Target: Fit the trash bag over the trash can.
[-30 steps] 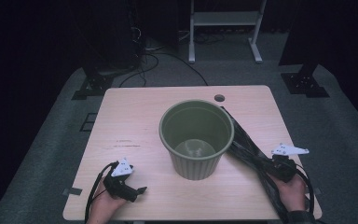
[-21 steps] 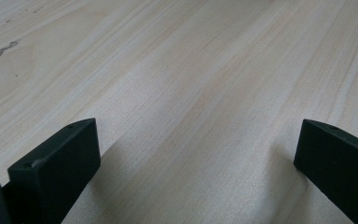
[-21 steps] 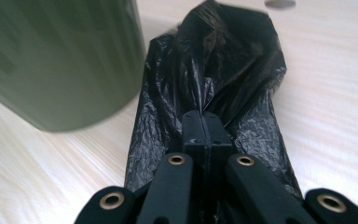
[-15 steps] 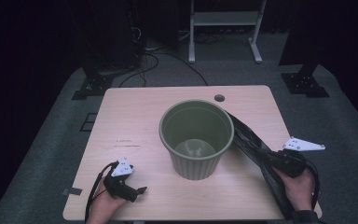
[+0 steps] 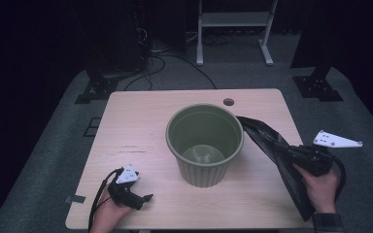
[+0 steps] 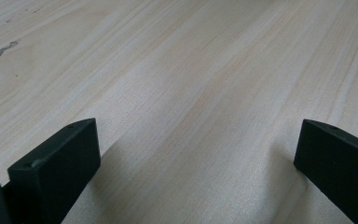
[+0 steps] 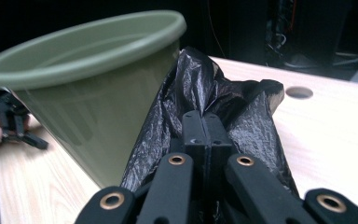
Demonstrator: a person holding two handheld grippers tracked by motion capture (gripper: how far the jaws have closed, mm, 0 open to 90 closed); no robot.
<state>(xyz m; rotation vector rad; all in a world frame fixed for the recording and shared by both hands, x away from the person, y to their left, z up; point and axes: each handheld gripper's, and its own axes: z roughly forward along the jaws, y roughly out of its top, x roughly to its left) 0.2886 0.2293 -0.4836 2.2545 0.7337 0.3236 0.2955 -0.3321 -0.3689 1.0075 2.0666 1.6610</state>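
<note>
Right gripper (image 5: 291, 154): jaws together, clamped on black plastic bag (image 5: 264, 141), raised off the table (image 5: 141, 121); bag hangs just beside green bin (image 5: 205, 143) at centre, upper edge at bin rim. Left gripper (image 5: 143, 199): jaws apart, nothing between, low over bare wood near front-left edge

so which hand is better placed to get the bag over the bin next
Right. Its tool is shut on the black bin bag, right beside the green bin. The left tool sits open over bare table, away from both.
</note>
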